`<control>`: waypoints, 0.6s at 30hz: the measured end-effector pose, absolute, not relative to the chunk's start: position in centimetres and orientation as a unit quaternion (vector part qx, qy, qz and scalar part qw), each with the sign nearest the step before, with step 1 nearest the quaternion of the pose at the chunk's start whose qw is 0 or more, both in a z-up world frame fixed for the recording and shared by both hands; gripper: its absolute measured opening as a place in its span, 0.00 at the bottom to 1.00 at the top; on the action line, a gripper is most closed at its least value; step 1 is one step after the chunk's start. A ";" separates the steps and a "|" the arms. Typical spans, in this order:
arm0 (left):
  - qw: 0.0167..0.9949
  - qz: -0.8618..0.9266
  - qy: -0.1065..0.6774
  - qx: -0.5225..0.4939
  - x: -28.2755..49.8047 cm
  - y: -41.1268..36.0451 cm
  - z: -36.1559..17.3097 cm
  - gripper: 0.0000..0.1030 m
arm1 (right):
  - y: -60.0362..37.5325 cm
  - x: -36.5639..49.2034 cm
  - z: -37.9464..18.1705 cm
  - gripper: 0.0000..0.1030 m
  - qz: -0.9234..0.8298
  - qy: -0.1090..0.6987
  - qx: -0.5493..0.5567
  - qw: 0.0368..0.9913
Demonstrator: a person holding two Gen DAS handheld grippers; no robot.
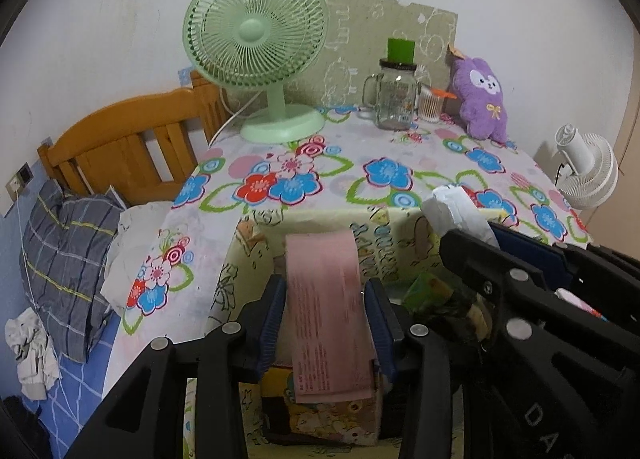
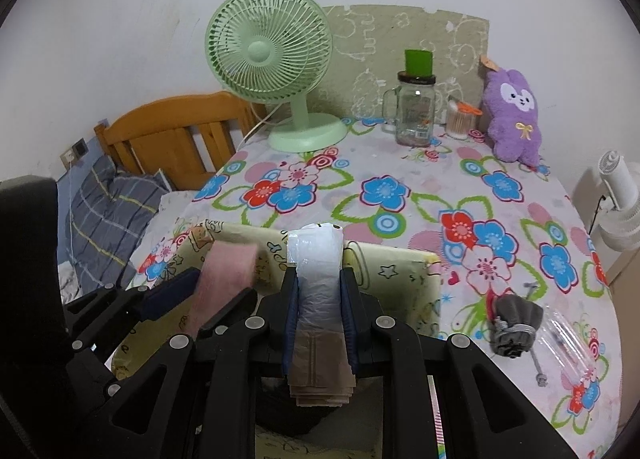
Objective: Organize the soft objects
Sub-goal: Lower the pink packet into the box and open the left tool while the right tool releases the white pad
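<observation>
— Over the yellow cartoon-print box (image 2: 392, 259) at the near edge of the flowered table (image 1: 400, 147): left gripper (image 1: 326, 323) clamped on a flat pink packet (image 1: 332, 311), right gripper (image 2: 319, 319) clamped on a plastic-wrapped beige bundle (image 2: 318, 299), both held above the opening, side by side

— Risks from here?

— Crowding, mostly. Two claws close together over one opening; could knock each other if both lowered at once. Slick plastic on the bundle, likely to slide through the pads if the squeeze eases early. Pink packet floppy, hanging past the fingers; could catch on the box rim and fold over the edge rather than drop in

— Inside the box?

— Hard to read. Something green and something dark glimpsed low in the left view, identity unclear; otherwise hidden behind the grippers

— Other containers?

— Glass jar mug (image 2: 414, 115) with dark lid and green cap at the back, looks empty. Small clear cup (image 2: 460, 121) beside it, packed with what appear to be cotton swabs. Purple plush bunny (image 2: 514, 119) against the wall, gray pouch (image 2: 516, 331) loose on the cloth to the right, neither boxed yet
</observation>
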State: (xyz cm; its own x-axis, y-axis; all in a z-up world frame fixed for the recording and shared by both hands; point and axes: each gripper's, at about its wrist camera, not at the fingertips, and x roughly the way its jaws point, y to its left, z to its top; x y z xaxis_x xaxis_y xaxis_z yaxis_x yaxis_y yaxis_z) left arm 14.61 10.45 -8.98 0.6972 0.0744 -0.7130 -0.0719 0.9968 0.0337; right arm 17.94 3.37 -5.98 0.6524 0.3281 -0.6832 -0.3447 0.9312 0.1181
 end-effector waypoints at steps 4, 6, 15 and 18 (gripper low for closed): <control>0.922 0.040 0.386 -0.004 14.3 10.9 -8.9 0.61 | 4.0 18.4 -6.5 0.22 0.192 0.381 -0.012 0.904; 0.921 0.039 0.387 -0.006 14.2 11.1 -9.0 0.63 | 4.2 18.6 -6.7 0.22 0.195 0.384 -0.012 0.903; 0.921 0.036 0.388 -0.009 14.1 11.3 -9.0 0.70 | 4.7 19.1 -7.6 0.24 0.213 0.397 -0.006 0.893; 0.920 0.035 0.391 -0.008 14.0 11.1 -9.0 0.74 | 4.7 19.1 -7.5 0.28 0.211 0.399 -0.012 0.892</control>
